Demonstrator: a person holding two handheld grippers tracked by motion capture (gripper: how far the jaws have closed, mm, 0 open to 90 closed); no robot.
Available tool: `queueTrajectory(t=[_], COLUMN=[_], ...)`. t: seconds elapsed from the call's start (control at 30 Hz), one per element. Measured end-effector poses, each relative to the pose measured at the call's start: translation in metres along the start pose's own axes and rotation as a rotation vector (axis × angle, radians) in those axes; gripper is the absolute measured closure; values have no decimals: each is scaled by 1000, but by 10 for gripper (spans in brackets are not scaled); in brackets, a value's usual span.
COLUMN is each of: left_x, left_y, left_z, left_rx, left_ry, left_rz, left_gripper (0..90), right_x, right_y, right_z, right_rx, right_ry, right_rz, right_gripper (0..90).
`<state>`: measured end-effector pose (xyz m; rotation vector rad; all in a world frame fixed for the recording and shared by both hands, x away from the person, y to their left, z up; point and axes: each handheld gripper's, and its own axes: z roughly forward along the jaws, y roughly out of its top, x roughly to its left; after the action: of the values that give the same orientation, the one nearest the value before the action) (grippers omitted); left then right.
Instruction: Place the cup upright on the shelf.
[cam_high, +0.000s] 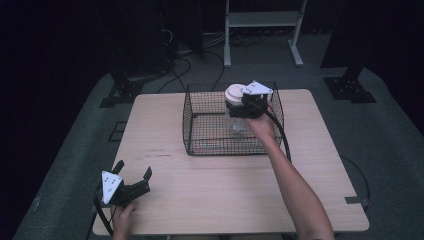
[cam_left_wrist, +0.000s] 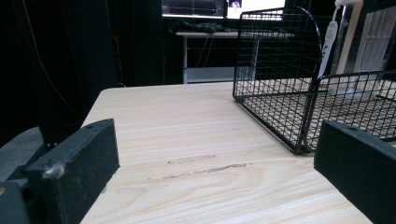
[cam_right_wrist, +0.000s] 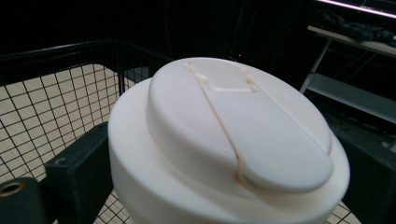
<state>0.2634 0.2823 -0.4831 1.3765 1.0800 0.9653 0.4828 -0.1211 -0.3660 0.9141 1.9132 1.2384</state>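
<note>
A container with a cream flip-top lid (cam_high: 233, 93) and a pale see-through body stands upright inside the black wire basket (cam_high: 189, 120), toward its back right. My right gripper (cam_high: 245, 105) is shut on it just below the lid. In the right gripper view the lid (cam_right_wrist: 233, 140) is very close, with the black fingers (cam_right_wrist: 77, 168) pressed against both its sides. I cannot tell whether the container touches the basket floor. My left gripper (cam_high: 133, 169) rests open near the table's front left corner, with nothing between its fingers (cam_left_wrist: 74, 158).
The basket (cam_left_wrist: 280, 93) sits at the back centre of the wooden table (cam_high: 225, 190), with bare wood in front and on both sides. A white metal stand (cam_high: 262, 30) and cables lie on the floor behind.
</note>
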Motion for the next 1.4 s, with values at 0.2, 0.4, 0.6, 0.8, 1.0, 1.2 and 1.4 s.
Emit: queueTrajectory(t=[0.2,0.4,0.6,0.8,1.0,1.2,1.4], left_x=[0,0,0,0,-1,-1,-1], left_y=[0,0,0,0,0,0,0], left_z=[0,0,0,0,0,0,0], left_rx=[0,0,1,1,2,2,4], left_ry=[-1,-1,-2,0,-1,-1,0], left_rz=[-1,-1,1,3,5,4,7], left_gripper=[0,0,0,0,0,0,0], right_x=[2,2,0,-5,-4,-4,-2], right_y=[-5,-10,-18,-20,-20,-19,-19], right_z=[6,10,11,7,7,6,7], right_rx=[28,46,38,49,52,56,57], right_ry=[-3,-2,-4,5,6,7,-3], right_rz=[-19,-26,-10,6,-1,-4,-9], right_gripper=[41,41,41,40,40,38,37])
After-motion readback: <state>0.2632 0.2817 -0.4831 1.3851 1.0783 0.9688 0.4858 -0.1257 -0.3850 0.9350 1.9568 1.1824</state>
